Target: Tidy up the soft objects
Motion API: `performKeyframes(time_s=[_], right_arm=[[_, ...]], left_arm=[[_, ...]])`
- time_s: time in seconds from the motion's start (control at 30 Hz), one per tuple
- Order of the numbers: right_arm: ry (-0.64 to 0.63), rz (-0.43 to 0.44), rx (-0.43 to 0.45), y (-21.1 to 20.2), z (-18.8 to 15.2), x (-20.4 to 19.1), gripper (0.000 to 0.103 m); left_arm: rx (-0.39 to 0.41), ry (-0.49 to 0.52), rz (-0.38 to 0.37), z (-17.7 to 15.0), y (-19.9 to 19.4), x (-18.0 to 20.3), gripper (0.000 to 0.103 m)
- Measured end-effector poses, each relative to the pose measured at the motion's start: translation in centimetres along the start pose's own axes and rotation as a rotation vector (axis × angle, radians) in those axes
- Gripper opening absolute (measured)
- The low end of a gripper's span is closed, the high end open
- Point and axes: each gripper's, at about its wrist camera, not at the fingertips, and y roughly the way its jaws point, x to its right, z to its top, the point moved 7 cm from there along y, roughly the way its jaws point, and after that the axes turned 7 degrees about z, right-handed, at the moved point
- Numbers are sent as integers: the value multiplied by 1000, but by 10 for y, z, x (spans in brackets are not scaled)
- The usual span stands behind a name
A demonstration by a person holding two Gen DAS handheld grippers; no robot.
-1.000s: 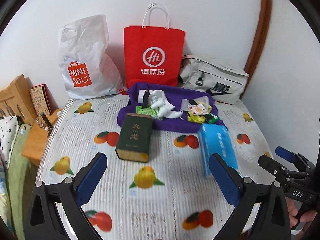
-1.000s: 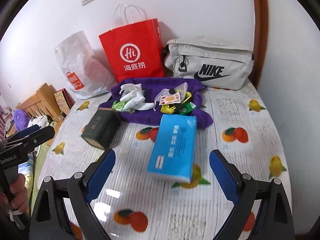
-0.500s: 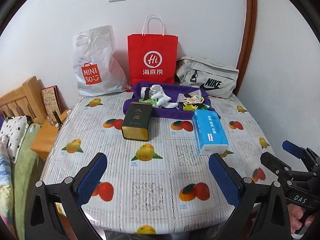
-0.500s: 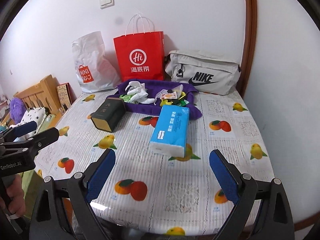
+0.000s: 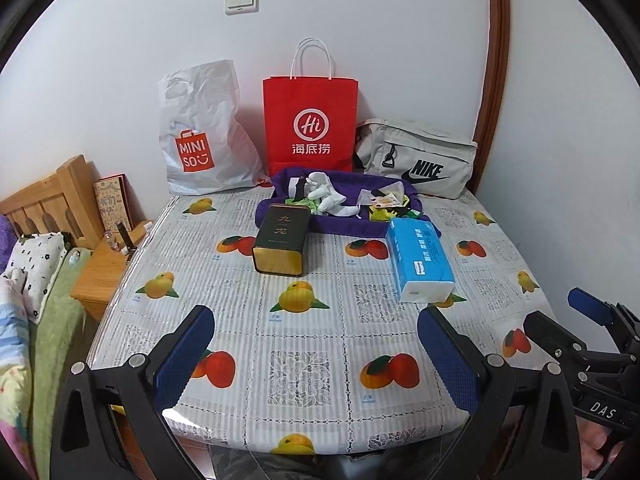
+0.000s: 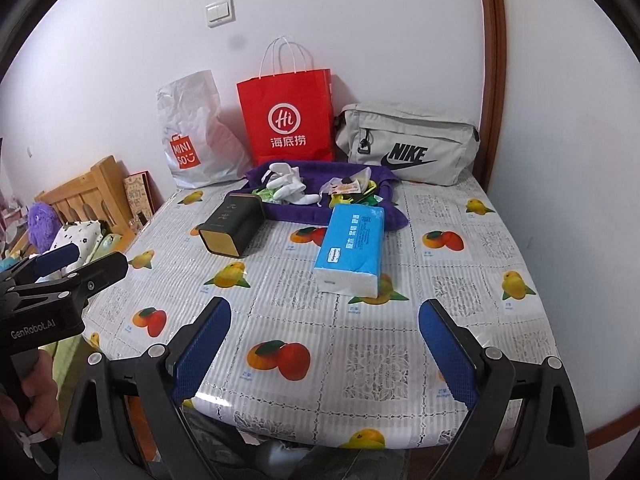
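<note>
White socks (image 5: 326, 196) in purple cloth bin (image 5: 280, 182); both grippers' fingers wide apart, empty.

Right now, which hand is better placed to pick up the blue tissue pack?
Probably the right: the tissue pack lies almost straight ahead of its open fingers. From the left it sits off to the right.

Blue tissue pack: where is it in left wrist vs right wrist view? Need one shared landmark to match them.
Left wrist view: blue tissue pack lies right of centre on the table, right of the dark green tin.
Right wrist view: the pack sits near centre, again right of the tin.
Shared landmark: the red paper bag standing at the wall behind the purple cloth tray.
</note>
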Motion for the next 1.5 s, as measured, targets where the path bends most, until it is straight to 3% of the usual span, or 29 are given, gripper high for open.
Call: performKeyframes(time_s=[1.5], right_arm=[[18,-6,-3,-3,1,11,94]], left_arm=[[-15,9,3,-4,4,5,103]])
